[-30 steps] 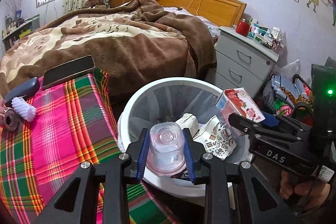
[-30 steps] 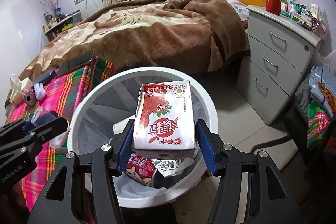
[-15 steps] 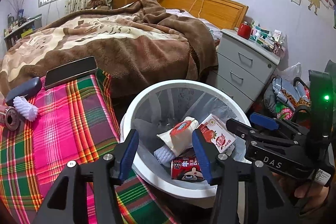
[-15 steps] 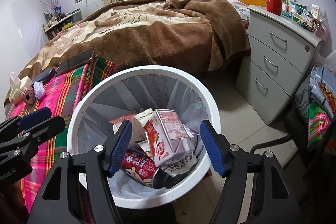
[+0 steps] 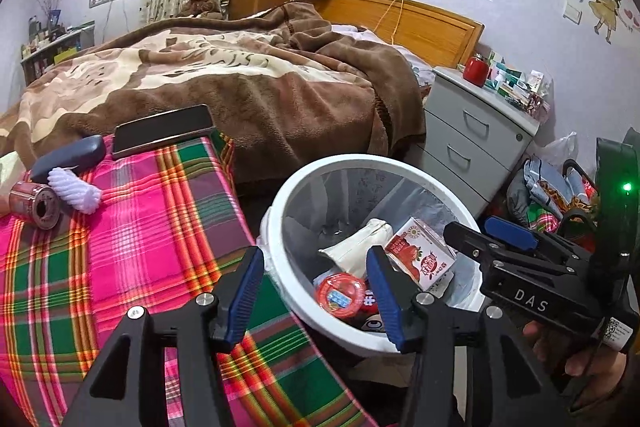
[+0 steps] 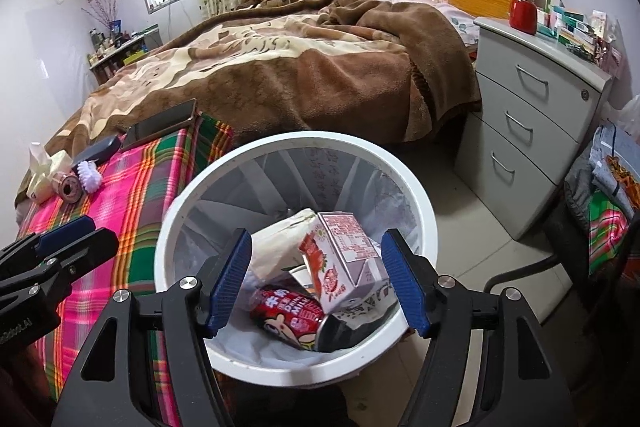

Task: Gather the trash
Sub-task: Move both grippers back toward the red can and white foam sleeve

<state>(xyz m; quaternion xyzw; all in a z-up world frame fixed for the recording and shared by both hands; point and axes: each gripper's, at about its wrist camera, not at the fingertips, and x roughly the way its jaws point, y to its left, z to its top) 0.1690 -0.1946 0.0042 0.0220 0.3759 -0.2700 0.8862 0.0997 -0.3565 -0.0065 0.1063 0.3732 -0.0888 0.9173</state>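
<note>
Trash sits piled in the round white plastic bin on the floor beside our plaid-covered table: a red-and-white strawberry milk carton, a red printed drink can, a cream paper bag and a small cup with a red foil lid. We judge the job well along, since several pieces are already in the bin and neither tool carries anything.

What may be left lies at the far end of the table: a crumpled pale tissue, a small metallic pink can on its side and a white ribbed roll. Whether the dark case and the black phone count as trash we cannot tell; they look like keepers.

Our left gripper hangs over the near rim of the bin, blue pads apart with nothing between them. Our right gripper hovers above the bin's mouth, its pads spread wide; the carton lies below and between them, inside the bin, touching neither pad.
</note>
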